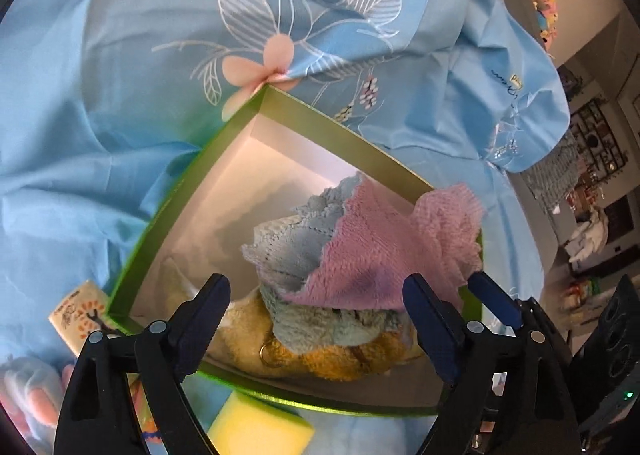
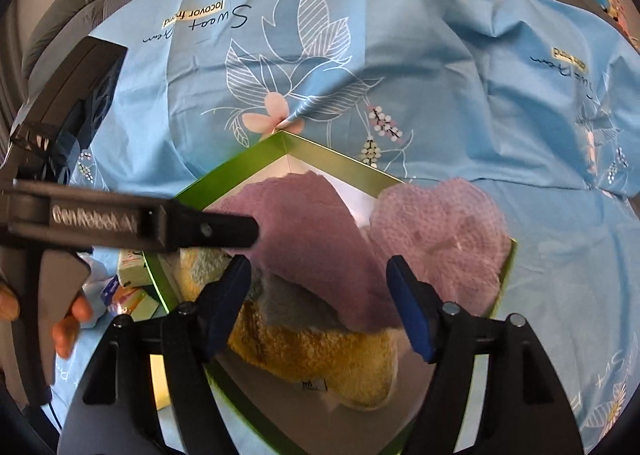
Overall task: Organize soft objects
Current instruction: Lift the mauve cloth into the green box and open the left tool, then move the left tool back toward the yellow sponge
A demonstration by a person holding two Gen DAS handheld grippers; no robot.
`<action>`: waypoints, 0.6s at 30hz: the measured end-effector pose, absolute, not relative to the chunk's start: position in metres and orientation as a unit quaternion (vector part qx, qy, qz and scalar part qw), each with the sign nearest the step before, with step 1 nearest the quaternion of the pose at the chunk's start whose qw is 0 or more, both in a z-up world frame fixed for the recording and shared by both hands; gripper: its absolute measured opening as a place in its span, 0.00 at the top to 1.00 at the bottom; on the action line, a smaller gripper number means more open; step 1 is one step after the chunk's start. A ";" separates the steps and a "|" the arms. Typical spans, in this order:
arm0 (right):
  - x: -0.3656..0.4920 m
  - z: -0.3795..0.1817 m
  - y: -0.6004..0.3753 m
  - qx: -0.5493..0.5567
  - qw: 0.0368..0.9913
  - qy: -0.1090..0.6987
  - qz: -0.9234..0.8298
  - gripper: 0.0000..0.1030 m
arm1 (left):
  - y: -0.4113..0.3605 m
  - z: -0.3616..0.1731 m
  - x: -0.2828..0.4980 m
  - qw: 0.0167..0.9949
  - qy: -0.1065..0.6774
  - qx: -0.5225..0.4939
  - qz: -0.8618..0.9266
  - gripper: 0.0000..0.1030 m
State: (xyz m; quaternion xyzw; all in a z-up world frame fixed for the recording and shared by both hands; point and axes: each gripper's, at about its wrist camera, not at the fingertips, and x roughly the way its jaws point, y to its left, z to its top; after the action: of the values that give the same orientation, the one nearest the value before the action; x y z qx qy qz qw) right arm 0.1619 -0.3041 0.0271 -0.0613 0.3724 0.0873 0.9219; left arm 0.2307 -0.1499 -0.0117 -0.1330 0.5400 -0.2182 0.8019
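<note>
Two pairs of tongs were mine, both with fingers apart and clamped on nothing. My left gripper (image 1: 316,319) hovered over the near edge of the green box (image 1: 168,215), above the blue cloth (image 1: 296,239) and the tan plush toy (image 1: 320,359) lying inside. My right gripper (image 2: 320,307) hung over the same box (image 2: 320,151), its fingers either side of the pink cloth (image 2: 312,231) draped on that pile. A pink mesh puff (image 2: 440,231) sat on the box's right edge. The box rested on a light blue floral sheet (image 2: 400,55). A yellow sponge (image 1: 260,427) lay just outside the box's near edge.
</note>
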 end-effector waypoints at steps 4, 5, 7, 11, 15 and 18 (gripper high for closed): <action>0.146 0.033 -0.310 -0.059 0.925 0.366 0.082 0.24 | -0.147 0.005 0.214 0.817 0.522 -0.113 -0.216 0.13; 0.141 0.035 -0.312 -0.056 0.926 0.364 0.083 0.21 | -0.146 0.008 0.210 0.821 0.517 -0.108 -0.214 0.13; 0.131 0.039 -0.313 -0.050 0.928 0.360 0.083 0.15 | -0.145 0.015 0.200 0.830 0.508 -0.097 -0.211 0.10; 0.108 0.045 -0.313 -0.038 0.932 0.352 0.081 0.04 | -0.140 0.027 0.173 0.855 0.477 -0.063 -0.192 0.06; 0.080 0.046 -0.307 -0.037 0.934 0.347 0.079 0.01 | -0.135 0.035 0.142 0.877 0.449 -0.023 -0.170 0.05; 0.060 0.045 -0.299 -0.049 0.936 0.339 0.077 0.01 | -0.129 0.040 0.118 0.889 0.429 -0.004 -0.160 0.05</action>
State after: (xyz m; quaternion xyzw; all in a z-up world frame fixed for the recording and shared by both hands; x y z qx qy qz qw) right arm 0.0596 -0.2990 0.0450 -0.0494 0.3388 0.0767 0.9364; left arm 0.1177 -0.1287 0.0395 -0.0040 0.4292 -0.1598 0.8889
